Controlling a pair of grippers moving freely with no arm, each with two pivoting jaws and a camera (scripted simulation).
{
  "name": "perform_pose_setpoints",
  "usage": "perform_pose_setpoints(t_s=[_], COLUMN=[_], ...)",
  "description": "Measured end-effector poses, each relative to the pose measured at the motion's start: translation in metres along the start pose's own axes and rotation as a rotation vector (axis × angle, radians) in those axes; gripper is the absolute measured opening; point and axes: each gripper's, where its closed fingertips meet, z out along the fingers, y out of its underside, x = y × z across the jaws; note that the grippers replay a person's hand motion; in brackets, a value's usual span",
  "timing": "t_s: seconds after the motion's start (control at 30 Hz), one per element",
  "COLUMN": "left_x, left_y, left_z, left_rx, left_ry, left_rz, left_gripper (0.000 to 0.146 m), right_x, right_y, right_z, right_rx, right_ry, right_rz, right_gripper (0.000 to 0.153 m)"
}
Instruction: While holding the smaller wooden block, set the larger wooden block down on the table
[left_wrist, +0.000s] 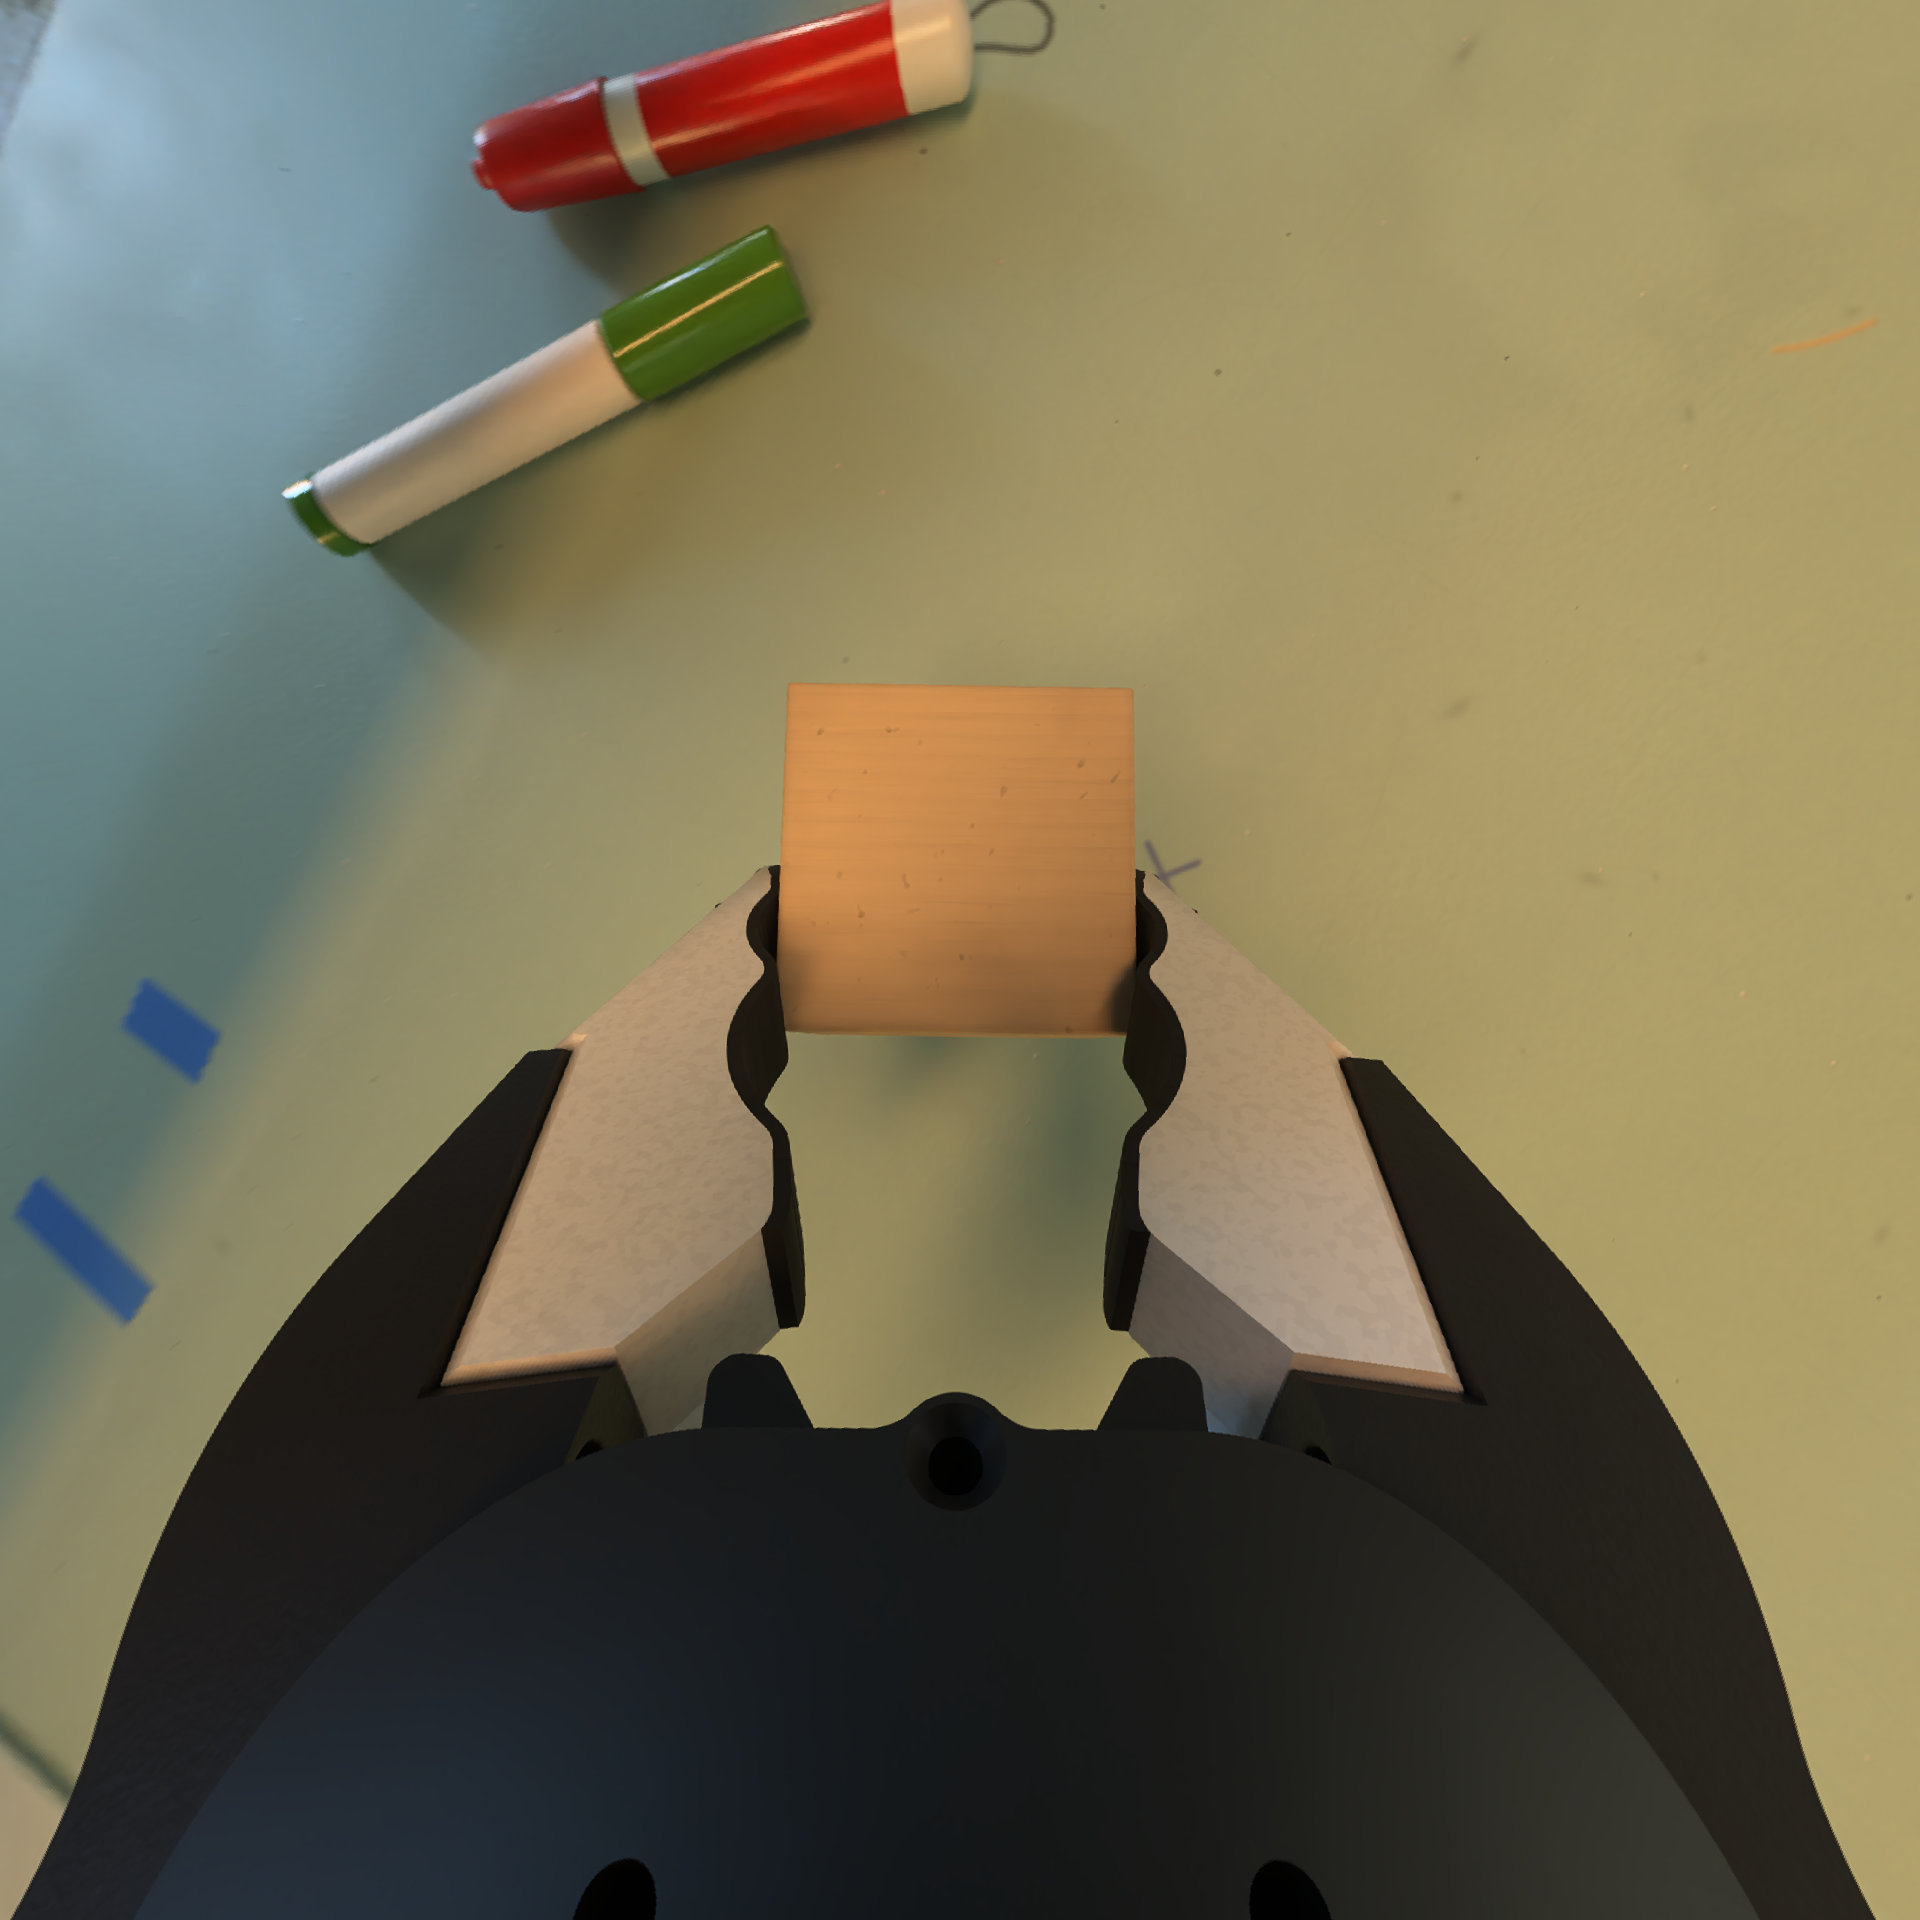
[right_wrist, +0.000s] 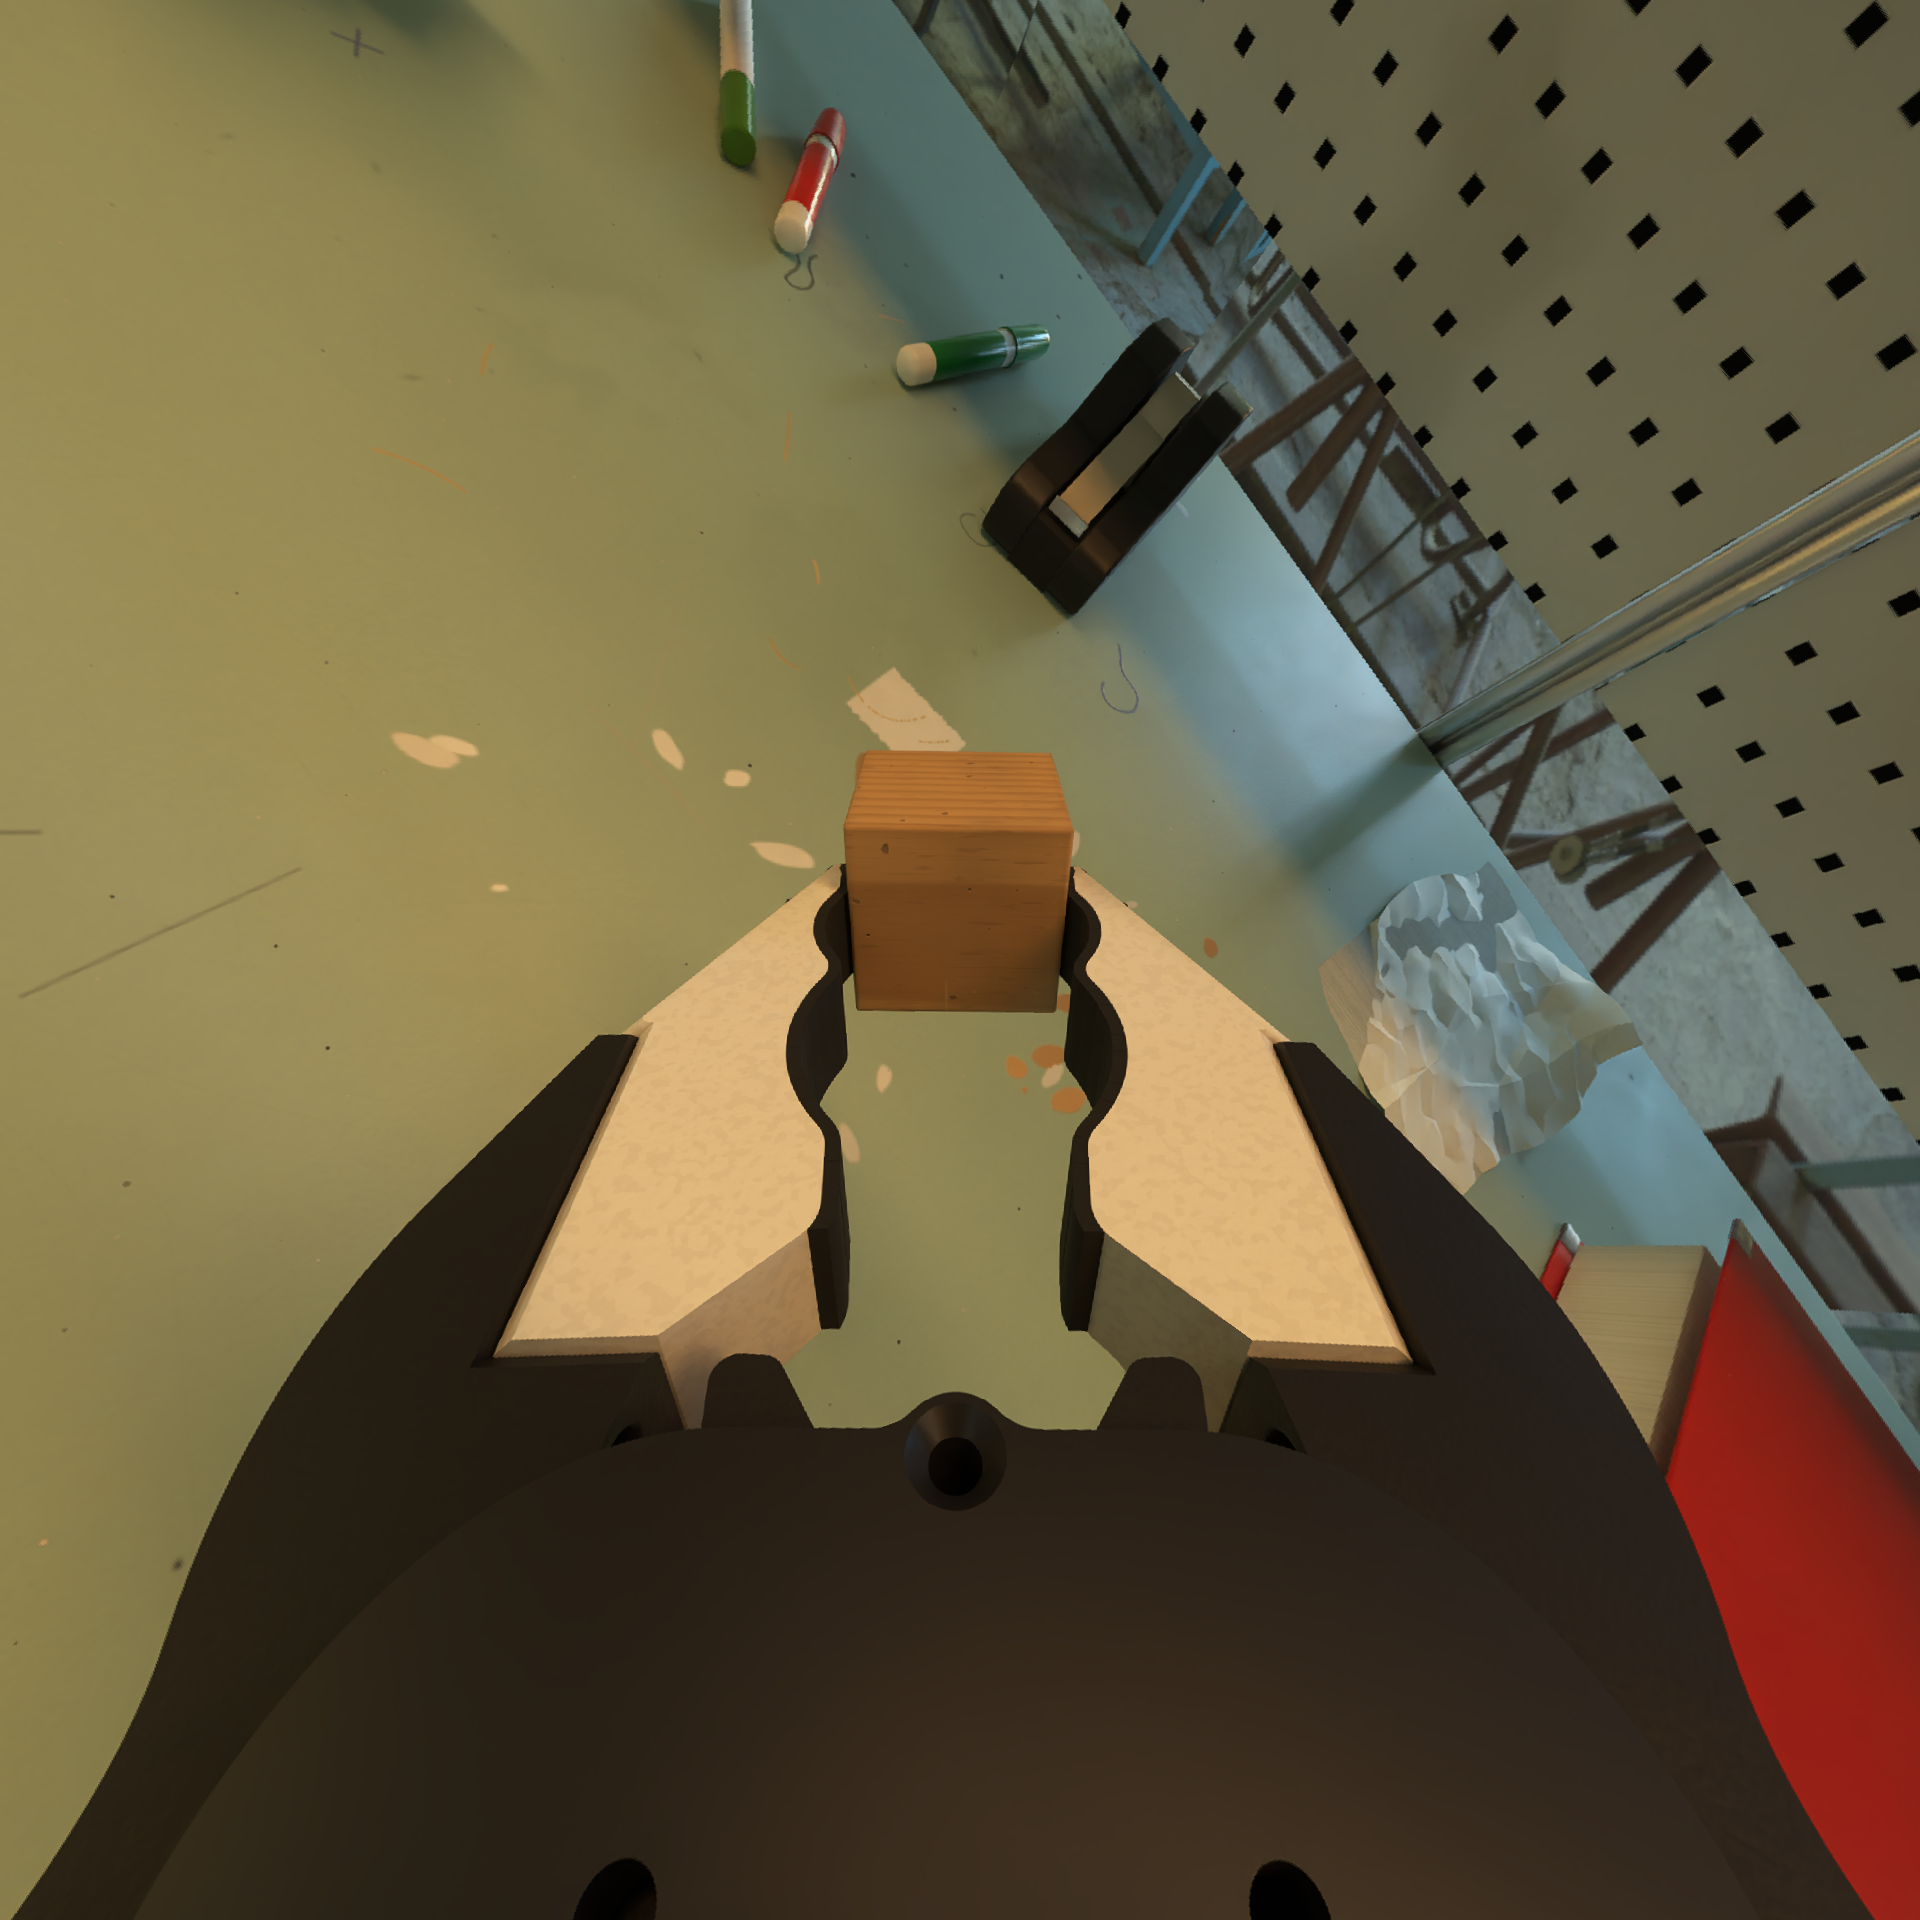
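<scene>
Left wrist view, tongs (left_wrist: 956, 914) hiding larger wooden block (left_wrist: 958, 831) sides

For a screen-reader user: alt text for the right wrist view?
The right gripper grips a small wooden block above a green table. Beyond lie markers, a black tape dispenser and crumpled paper.

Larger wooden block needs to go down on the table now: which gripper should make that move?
Left. The left gripper is shut on the larger wooden block, with bare table beneath. The right gripper is shut on the smaller wooden block and should simply hold.
</scene>
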Motion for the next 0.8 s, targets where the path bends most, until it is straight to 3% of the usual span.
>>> perform_pose_setpoints(t_s=[0.1, 0.2, 0.33, 0.4, 0.5, 0.57, 0.63, 0.73, 0.8], left_x=[-0.007, 0.012, 0.128, 0.196, 0.263, 0.287, 0.307, 0.328, 0.333], left_y=[-0.004, -0.032, -0.099, -0.125, -0.14, -0.138, -0.129, -0.119, -0.114], left_z=[-0.025, -0.068, -0.111, -0.103, -0.058, -0.028, -0.009, 0.005, 0.013], left_rx=[0.03, 0.164, 0.418, 0.489, 0.502, 0.474, 0.435, 0.388, 0.355], left_ry=[-0.06, -0.05, 0.217, 0.348, 0.341, 0.316, 0.376, 0.496, 0.504], left_rz=[0.007, 0.015, 0.198, 0.309, 0.434, 0.483, 0.491, 0.466, 0.486], left_gripper=[0.065, 0.065, 0.065, 0.065, 0.065, 0.065, 0.065, 0.065, 0.065], right_x=[0.0, 0.0, -0.001, -0.003, -0.004, -0.005, -0.004, -0.003, -0.002], right_y=[-0.001, -0.005, -0.011, -0.012, -0.01, -0.009, -0.008, -0.006, -0.004], right_z=[0.0, 0.0, -0.001, -0.001, 0.0, 0.0, -0.001, -0.002, -0.001], right_rx=[-0.009, -0.004, -0.001, -0.005, -0.018, -0.023, -0.024, -0.02, -0.026], right_ry=[0.004, 0.012, 0.017, 0.015, 0.009, 0.006, 0.007, 0.008, 0.004], right_rz=[-0.006, -0.02, -0.035, -0.039, -0.042, -0.04, -0.036, -0.027, -0.022], right_gripper=[0.038, 0.038, 0.038, 0.038, 0.038, 0.038, 0.038, 0.038, 0.038])
